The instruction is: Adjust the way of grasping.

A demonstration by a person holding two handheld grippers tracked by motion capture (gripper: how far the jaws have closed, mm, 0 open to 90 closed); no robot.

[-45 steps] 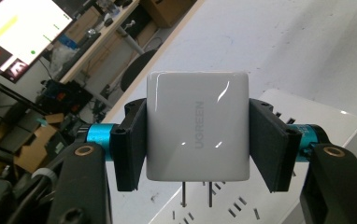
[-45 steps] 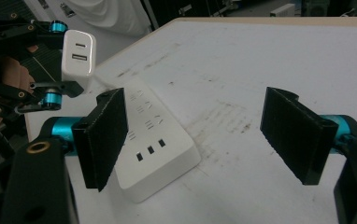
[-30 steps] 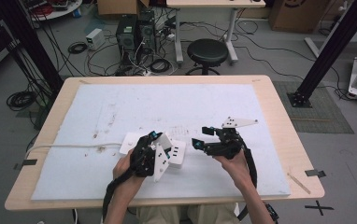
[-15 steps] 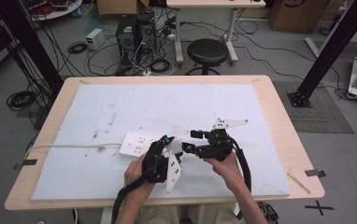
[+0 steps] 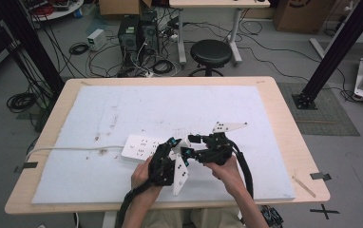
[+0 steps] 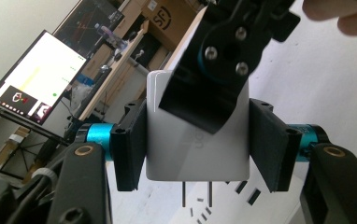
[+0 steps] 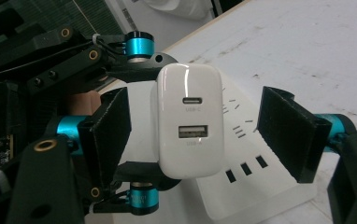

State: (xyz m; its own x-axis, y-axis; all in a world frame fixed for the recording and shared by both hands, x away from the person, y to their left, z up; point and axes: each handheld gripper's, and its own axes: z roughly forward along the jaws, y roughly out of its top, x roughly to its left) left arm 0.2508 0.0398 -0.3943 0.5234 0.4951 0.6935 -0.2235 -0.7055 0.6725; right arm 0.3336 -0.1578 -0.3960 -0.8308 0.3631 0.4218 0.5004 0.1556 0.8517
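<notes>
A wooden table (image 5: 284,118) carried a pale blue-white mat (image 5: 122,114) that covered most of its top. On the mat, towards the near edge, lay a white power strip (image 5: 139,147), its cord (image 5: 70,149) running off to the table's left side. Just beside the strip's right end the two hand-held grippers met, the person's hands coming in from the bottom of the high view.

The left gripper (image 5: 168,151) gripped a white USB charger (image 6: 200,140): in the left gripper view its two black pads pressed against the charger's opposite sides, with the two plug pins pointing down towards the strip's sockets below.

The right gripper (image 7: 200,130) stood wide apart around the same charger. In the right gripper view its left pad sat just beside the charger's body, whether touching I cannot tell, and its right pad stood well apart from it, so it had hold of nothing. That view showed the charger's end face with a USB-C port (image 7: 191,100) above a USB-A port (image 7: 193,132).
</notes>
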